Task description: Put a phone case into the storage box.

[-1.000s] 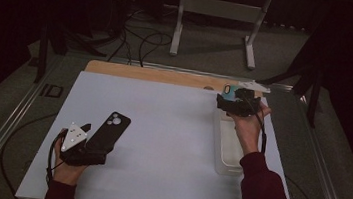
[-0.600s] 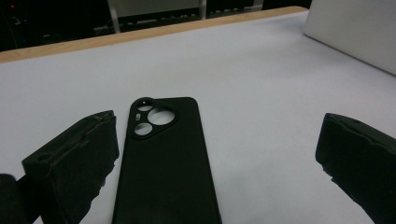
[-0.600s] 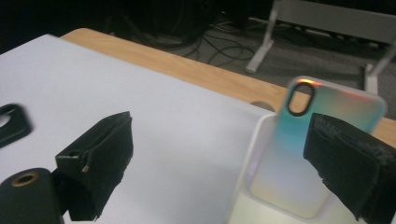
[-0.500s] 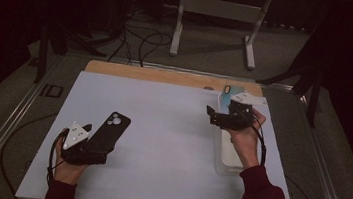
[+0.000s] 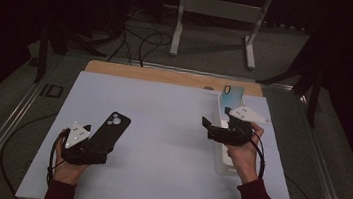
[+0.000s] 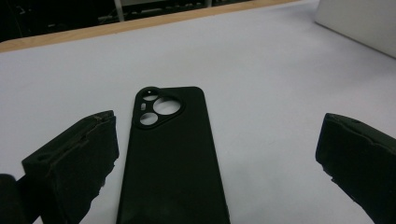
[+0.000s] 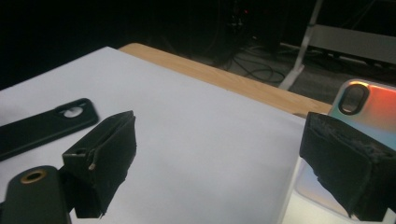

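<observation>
A black phone case (image 5: 112,128) lies flat, camera cutout at its far end, on the white table mat (image 5: 161,128). My left gripper (image 5: 89,146) rests at its near end, open, and the case (image 6: 173,154) lies between the wide-apart jaws of that gripper (image 6: 219,128). My right gripper (image 5: 208,127) is held above the mat's right side, pointing left, open with nothing between its jaws (image 7: 219,140). An iridescent phone case (image 5: 231,93) sits at the far end of a clear tray (image 5: 222,166); in the right gripper view it (image 7: 369,100) shows behind the right jaw.
A wooden strip (image 5: 167,76) runs along the mat's far edge. Behind the table are cables and a white stand (image 5: 214,13) on the floor. The tray's pale wall (image 6: 359,23) shows at the far right of the left gripper view.
My right gripper has come down and leftward from the far right corner near the tray's far end, and now points left over the mat. The left gripper and black case have stayed put.
</observation>
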Motion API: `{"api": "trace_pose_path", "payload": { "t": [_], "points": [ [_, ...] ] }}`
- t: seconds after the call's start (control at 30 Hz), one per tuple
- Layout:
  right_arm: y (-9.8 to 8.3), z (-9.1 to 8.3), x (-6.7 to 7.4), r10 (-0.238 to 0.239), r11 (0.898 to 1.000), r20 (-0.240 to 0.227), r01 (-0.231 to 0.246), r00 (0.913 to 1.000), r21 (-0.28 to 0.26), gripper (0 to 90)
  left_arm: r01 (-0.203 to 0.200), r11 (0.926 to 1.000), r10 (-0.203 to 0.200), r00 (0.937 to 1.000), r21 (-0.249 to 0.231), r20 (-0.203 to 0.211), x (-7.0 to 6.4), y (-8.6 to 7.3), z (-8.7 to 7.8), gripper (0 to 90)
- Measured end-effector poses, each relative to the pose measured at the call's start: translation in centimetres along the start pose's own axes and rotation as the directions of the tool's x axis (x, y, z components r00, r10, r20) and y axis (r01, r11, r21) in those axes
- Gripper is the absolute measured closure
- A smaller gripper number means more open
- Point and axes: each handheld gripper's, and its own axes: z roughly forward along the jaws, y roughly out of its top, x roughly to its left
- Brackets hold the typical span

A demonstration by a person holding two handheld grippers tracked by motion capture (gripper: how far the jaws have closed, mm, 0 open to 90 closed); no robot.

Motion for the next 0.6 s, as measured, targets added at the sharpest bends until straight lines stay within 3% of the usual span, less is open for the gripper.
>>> {"api": "trace_pose_path", "payload": {
  "t": [0.23, 0.43, 0.53, 0.6],
  "points": [
    [-0.7, -1.0, 0.5, -0.037, 0.998, -0.038, 0.036, 0.9986, -0.041, 10.7, -0.004, 0.9999, 0.004, 0.9999, 0.012, -0.011, -0.1, 0.1, 0.2, 0.0],
    [-1.2, -1.8, 0.7, -0.038, 0.998, -0.03, 0.037, 0.9988, -0.059, 10.8, -0.002, 0.9999, 0.002, 0.9998, 0.012, -0.018, 0.0, 0.2, 0.2, 0.0],
    [-1.5, -2.2, 0.9, -0.042, 0.998, -0.003, 0.042, 0.9991, -0.052, 8.6, -0.001, 1.0, 0.001, 0.9998, 0.009, -0.018, 0.2, 0.2, 0.2, 0.0],
    [-1.9, -2.4, 0.8, -0.02, 0.998, -0.006, 0.019, 0.9998, -0.055, 8.4, 0.004, 1.0, -0.004, 0.9998, 0.008, -0.02, 0.3, 0.2, 0.2, 0.0]
  ]
}}
